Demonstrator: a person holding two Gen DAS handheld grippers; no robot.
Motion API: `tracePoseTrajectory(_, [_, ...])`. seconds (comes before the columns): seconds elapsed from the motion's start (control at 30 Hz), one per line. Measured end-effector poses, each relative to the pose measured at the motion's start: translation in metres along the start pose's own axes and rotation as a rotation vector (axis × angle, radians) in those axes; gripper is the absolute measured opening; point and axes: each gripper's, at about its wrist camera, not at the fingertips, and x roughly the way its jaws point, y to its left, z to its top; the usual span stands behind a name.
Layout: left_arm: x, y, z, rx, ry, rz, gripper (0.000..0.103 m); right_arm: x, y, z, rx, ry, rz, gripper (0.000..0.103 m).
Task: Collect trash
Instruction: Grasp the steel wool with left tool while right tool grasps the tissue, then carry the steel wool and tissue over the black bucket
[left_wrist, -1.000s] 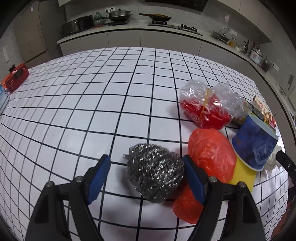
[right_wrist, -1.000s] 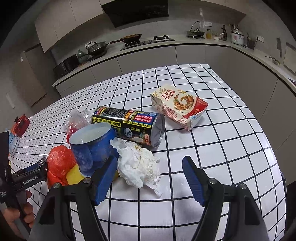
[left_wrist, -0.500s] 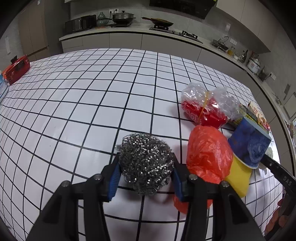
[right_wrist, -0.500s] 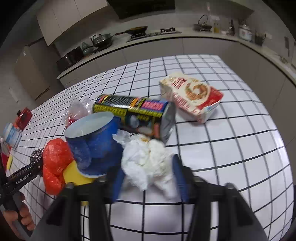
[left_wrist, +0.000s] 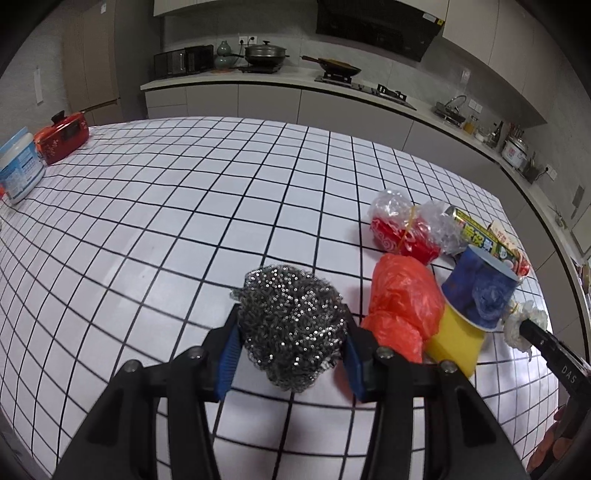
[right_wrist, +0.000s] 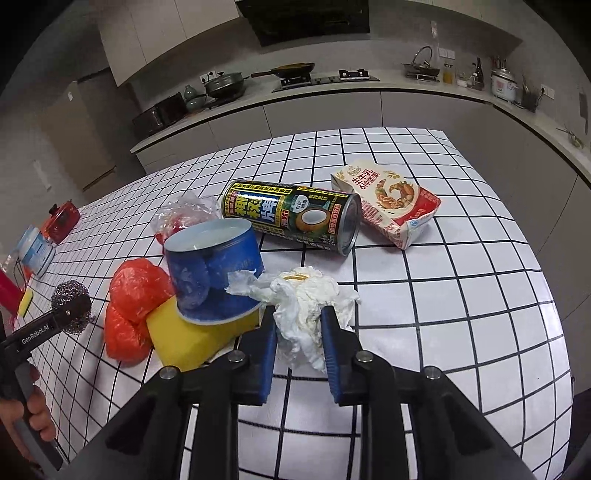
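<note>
The gridded table (left_wrist: 184, 206) fills both views. In the right wrist view a can (right_wrist: 291, 216) lies on its side at centre, a carton (right_wrist: 388, 206) to its right. Left of centre a blue cup (right_wrist: 214, 269) sits on a yellow sponge (right_wrist: 192, 338), beside an orange bag (right_wrist: 135, 299). Low in the left wrist view, the left gripper (left_wrist: 291, 350) pinches a steel scourer (left_wrist: 291, 321) between its fingers. The right gripper (right_wrist: 297, 350) has its fingers clamped on a crumpled tissue (right_wrist: 306, 299) at lower centre.

Steel scourer (left_wrist: 291, 325) between left gripper (left_wrist: 291, 356) jaws
</note>
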Motion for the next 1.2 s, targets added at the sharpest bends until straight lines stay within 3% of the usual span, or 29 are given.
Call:
tracePoseTrajectory(0.43, [-0.053,-0.044,-0.037,-0.057,-0.058,0.013,0.049,-0.05,-0.033,-0.019,-0.063,-0.035,0.116,0.023])
tracePoseTrajectory(0.63, [-0.067,-0.09,-0.057,-0.026,-0.05,-0.055,0.049,-0.072,-0.058,-0.029,-0.073,-0.049,0.118,0.022])
tracePoseTrajectory(0.8, [-0.062,-0.145,-0.069,0.096,-0.016,-0.173,0.049,-0.096,-0.095,-0.043,-0.002,-0.084,0.05,0.022])
tracePoseTrajectory(1.0, [-0.052,-0.218,-0.087,0.239,0.044,-0.338,0.049,-0.134,-0.152,-0.069,0.115,-0.094,-0.115,0.022])
tracePoseTrajectory(1.2, [-0.061,-0.296,-0.113,0.348,0.096,-0.441,0.049,-0.166,-0.224,-0.103,0.232,-0.091,-0.238,0.022])
